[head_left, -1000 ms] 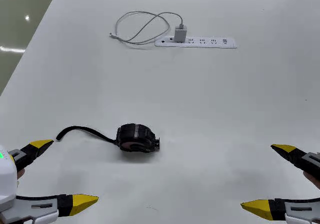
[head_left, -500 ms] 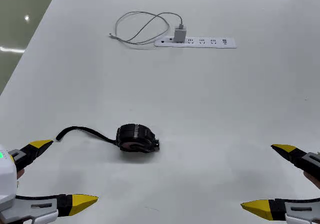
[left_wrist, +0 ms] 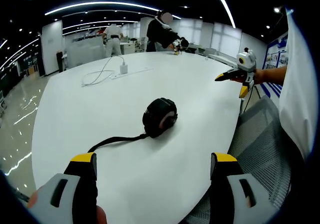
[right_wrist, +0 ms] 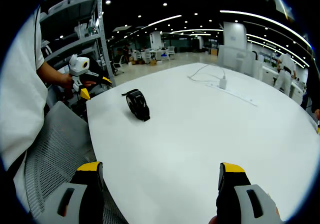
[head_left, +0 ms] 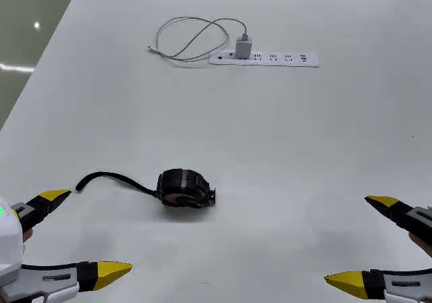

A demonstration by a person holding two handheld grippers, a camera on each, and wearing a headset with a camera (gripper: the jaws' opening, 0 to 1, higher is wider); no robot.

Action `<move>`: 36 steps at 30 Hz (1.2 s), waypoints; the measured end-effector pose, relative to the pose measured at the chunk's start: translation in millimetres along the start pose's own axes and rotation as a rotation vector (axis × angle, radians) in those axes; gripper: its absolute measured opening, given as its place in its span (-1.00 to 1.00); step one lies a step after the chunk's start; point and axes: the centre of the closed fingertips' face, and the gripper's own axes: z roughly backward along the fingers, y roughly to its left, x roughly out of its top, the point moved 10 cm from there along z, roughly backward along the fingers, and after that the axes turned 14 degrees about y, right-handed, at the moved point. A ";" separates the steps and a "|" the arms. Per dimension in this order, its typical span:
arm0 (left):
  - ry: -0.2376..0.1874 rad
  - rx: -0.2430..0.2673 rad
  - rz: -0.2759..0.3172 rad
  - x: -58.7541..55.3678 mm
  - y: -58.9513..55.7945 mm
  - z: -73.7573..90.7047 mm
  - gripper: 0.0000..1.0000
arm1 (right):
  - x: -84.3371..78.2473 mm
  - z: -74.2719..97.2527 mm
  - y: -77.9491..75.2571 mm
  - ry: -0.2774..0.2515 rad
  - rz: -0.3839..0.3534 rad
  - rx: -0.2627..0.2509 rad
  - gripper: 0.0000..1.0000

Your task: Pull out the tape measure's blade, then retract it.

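Right now the tape measure is lying on the white bench, at about 7 o'clock from the middle of the head view, and nothing is touching it. Its black case is resting on its side, and its black strap is trailing away from the case toward 9 o'clock in a loose curve on the bench top. A small dark nub is sticking out of the case at its 3 o'clock side; this may be the hook at the end of the blade, but it is too small to be sure.

The left gripper is hovering at 8 o'clock in the head view, near the end of the strap but apart from it. Its yellow-tipped fingers are standing wide open and holding nothing. In the left gripper view the tape measure is sitting ahead at 12 o'clock, between the lines of the two fingers and well beyond their tips.

The right gripper is hanging at 4 o'clock in the head view, well apart from the tape measure, with its fingers also spread wide and gripping nothing. In the right gripper view the case is showing at about 11 o'clock, far ahead of the fingertips.

Far up the bench, at roughly 12 to 1 o'clock from the tape measure, a white power strip is lying flat with a white charger plugged into it, and the charger's pale cable is looping out toward 9 o'clock.
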 end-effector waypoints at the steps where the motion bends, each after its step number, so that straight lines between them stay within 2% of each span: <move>1: 0.004 -0.013 0.009 -0.1 -0.5 -1.2 0.88 | -0.1 0.0 0.1 0.000 0.000 0.000 0.90; 2: -0.010 -0.015 0.027 0.5 -0.3 -1.8 0.97 | -0.1 0.0 0.2 0.001 0.000 0.000 0.90; 4: -0.011 -0.022 0.043 0.1 1.5 -2.3 0.97 | -0.2 -0.6 0.6 0.002 0.000 0.001 0.90; 7: -0.006 -0.033 0.039 -0.7 -0.1 -2.6 0.97 | -0.2 -0.5 0.8 0.002 0.000 0.002 0.90; 36: -0.003 -0.024 0.034 1.4 0.4 -1.0 0.97 | -0.1 -0.8 1.6 0.001 -0.002 0.000 0.89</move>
